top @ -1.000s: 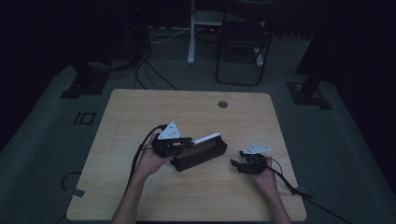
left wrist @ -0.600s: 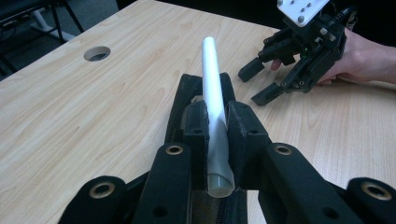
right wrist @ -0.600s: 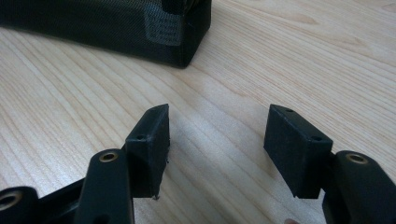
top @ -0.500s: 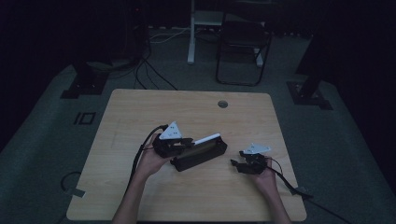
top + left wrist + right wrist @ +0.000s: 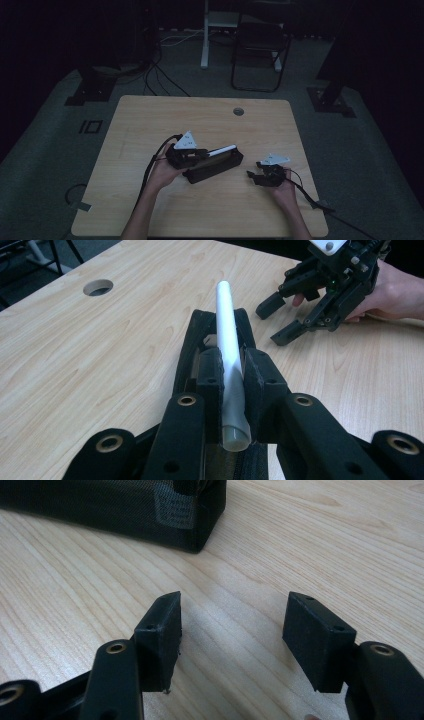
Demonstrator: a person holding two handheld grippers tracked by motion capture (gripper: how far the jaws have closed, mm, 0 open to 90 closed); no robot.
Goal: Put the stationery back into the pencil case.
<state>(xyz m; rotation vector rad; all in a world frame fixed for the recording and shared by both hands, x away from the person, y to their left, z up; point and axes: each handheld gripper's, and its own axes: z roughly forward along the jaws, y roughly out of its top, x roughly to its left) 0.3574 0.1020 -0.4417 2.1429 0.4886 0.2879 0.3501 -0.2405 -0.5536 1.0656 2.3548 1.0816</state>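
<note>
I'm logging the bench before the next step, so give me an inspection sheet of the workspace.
Surface: light wooden table with a round cable hole.
Job's things: white pen above an open black pencil case.
Clutter: nothing seen.
Grippers: left gripper shut on the white pen; right gripper open, empty, beside the case.
Cables: one trails from each gripper; more on the floor.
Surroundings: dark room, folding chair behind the table.
</note>
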